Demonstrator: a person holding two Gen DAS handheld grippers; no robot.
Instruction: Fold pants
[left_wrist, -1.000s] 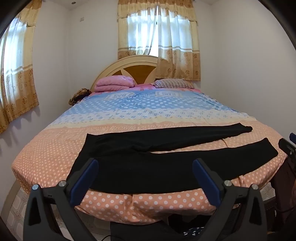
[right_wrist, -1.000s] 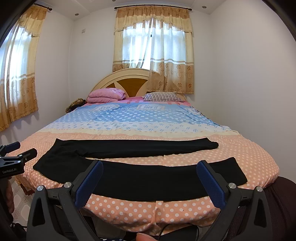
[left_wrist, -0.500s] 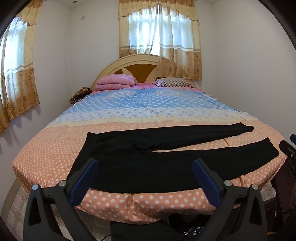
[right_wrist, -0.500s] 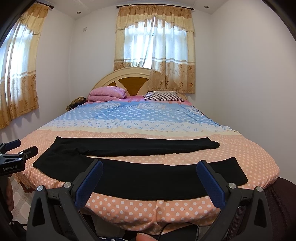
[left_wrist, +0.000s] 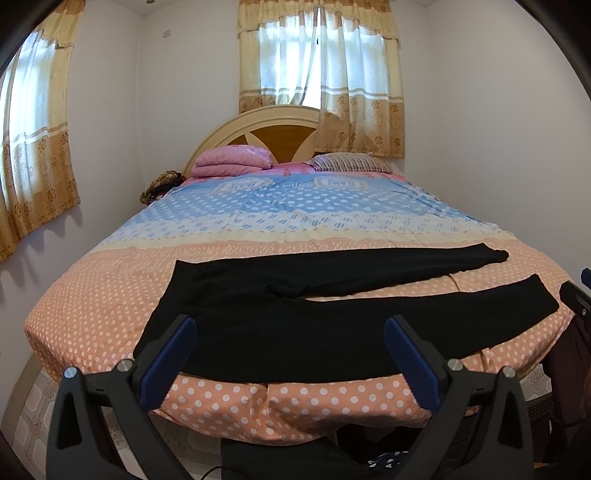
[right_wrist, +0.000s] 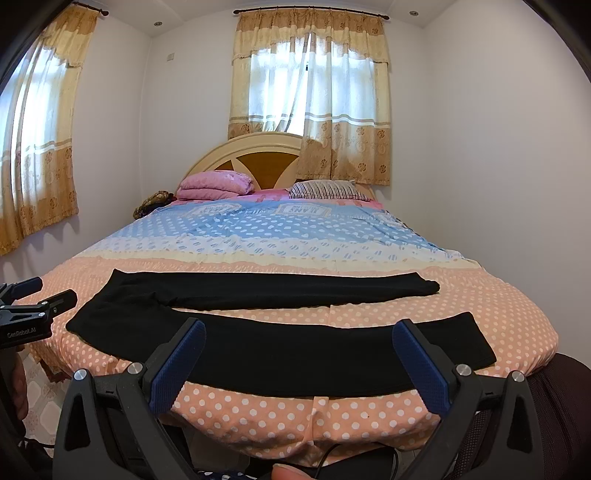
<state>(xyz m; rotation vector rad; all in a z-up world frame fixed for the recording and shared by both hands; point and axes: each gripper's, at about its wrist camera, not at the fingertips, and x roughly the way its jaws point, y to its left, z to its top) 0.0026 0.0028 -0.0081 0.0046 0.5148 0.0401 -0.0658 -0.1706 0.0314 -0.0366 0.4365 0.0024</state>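
Black pants (left_wrist: 295, 317) lie flat across the foot of the bed, waist at the left, both legs stretched to the right with a gap between them. The right wrist view shows the same pants (right_wrist: 280, 347) with the near leg along the bed's front edge. My left gripper (left_wrist: 288, 354) is open, held short of the bed in front of the waist and near leg. My right gripper (right_wrist: 299, 358) is open too, hovering before the near leg. Nothing is between either pair of fingers. The left gripper's tip (right_wrist: 40, 302) shows at the left edge of the right wrist view.
The bed (left_wrist: 110, 295) has a polka-dot cover, orange at the foot and blue further back. Pink folded bedding (left_wrist: 232, 160) and a striped pillow (left_wrist: 351, 162) sit by the headboard. Walls close in on both sides. A tiled floor (left_wrist: 33, 417) lies below left.
Both cameras have shifted slightly, with the bed and pants sitting a little differently in view. The pants have not moved and both grippers stay open.
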